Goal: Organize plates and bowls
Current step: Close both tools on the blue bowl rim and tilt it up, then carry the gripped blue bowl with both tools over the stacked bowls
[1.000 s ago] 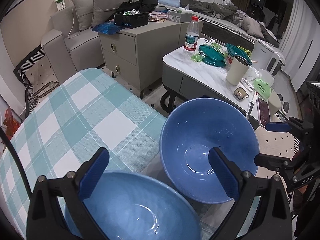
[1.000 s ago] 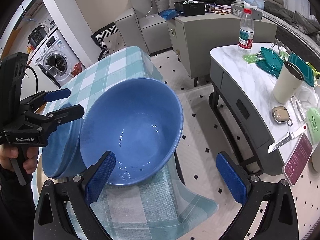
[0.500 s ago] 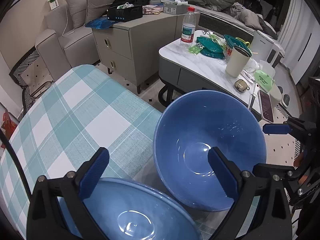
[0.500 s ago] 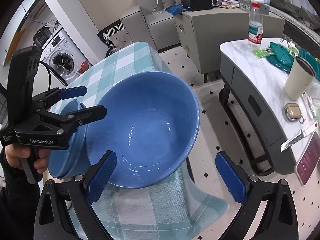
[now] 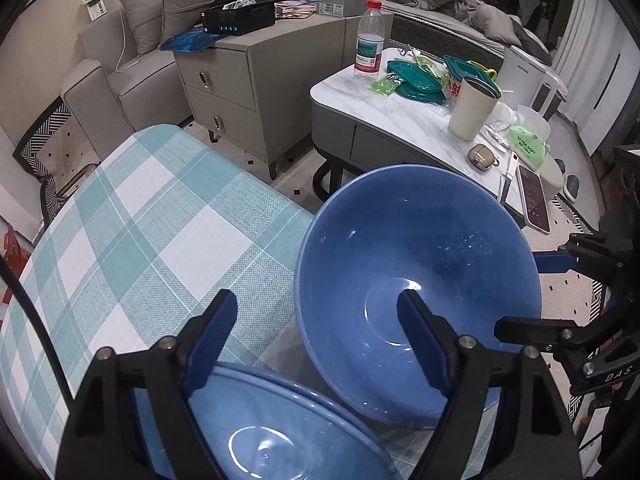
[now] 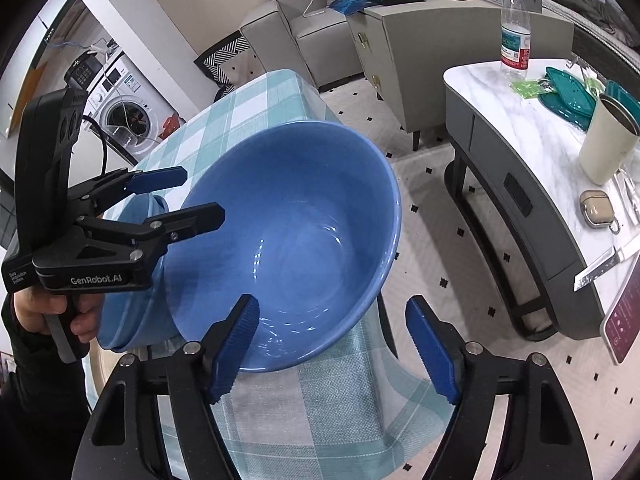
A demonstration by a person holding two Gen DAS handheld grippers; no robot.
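Two blue bowls, one tilted [image 5: 416, 292] beside another [image 5: 280, 428], sit at the checked counter [image 5: 120, 232] edge, both grippers, left [image 5: 320, 344] and right [image 6: 332, 352], spread wide and empty, a cluttered marble table [image 5: 408, 120] close behind.

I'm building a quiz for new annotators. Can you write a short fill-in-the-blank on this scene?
1. Both bowls are coloured ____.
2. The checked tablecloth is white and ____.
3. On the marble table, the bottle has a ____ cap.
4. Both the left tongs and the right tongs are ____, gripping nothing.

Missing words: blue; teal; red; open
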